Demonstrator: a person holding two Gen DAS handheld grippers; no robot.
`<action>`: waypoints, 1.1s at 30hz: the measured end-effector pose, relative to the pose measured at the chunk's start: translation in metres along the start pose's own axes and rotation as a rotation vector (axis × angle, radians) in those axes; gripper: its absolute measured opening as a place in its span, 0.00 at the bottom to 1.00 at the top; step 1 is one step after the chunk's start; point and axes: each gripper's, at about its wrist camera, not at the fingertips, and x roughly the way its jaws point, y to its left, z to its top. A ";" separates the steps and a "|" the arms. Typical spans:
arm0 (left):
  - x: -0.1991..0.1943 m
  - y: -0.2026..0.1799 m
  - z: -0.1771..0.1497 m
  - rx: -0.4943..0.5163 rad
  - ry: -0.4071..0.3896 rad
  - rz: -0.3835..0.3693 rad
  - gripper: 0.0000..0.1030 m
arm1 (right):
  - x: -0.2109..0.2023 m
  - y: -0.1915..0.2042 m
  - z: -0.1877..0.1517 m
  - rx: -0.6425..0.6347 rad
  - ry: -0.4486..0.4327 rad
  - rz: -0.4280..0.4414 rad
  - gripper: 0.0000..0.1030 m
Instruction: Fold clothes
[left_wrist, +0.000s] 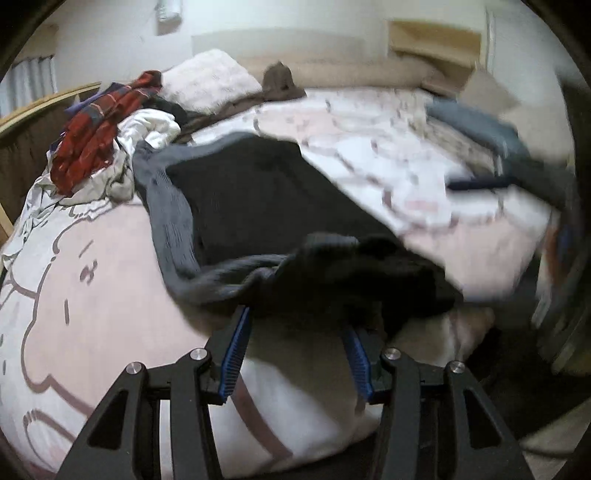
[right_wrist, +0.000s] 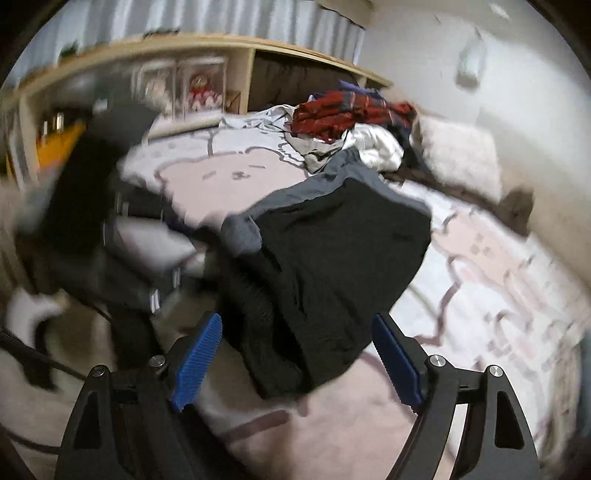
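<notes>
The black-and-grey garment (left_wrist: 258, 192) is lying across the frame's middle on the pink bedspread (left_wrist: 92, 258), one end bunching by the left gripper (left_wrist: 295, 354); the right gripper (right_wrist: 295, 354) is also gaping wide, gripping nothing, both seemingly lining up on its near edge; the unfolded heap (left_wrist: 103, 147) is waiting upper left

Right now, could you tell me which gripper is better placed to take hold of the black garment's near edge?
Probably the left gripper: its open jaws already reach the bunched near edge of the black garment. The right gripper is also open, but the fabric lies just ahead of its fingertips.
</notes>
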 end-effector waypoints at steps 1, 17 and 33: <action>-0.001 0.004 0.006 -0.018 -0.016 -0.008 0.48 | 0.003 0.005 -0.003 -0.039 -0.002 -0.023 0.82; 0.000 0.007 -0.003 -0.021 0.031 -0.047 0.48 | 0.022 0.049 -0.022 -0.347 -0.013 -0.032 0.82; 0.016 -0.026 -0.031 0.088 0.080 0.001 0.47 | 0.036 0.026 -0.016 -0.122 -0.044 -0.274 0.82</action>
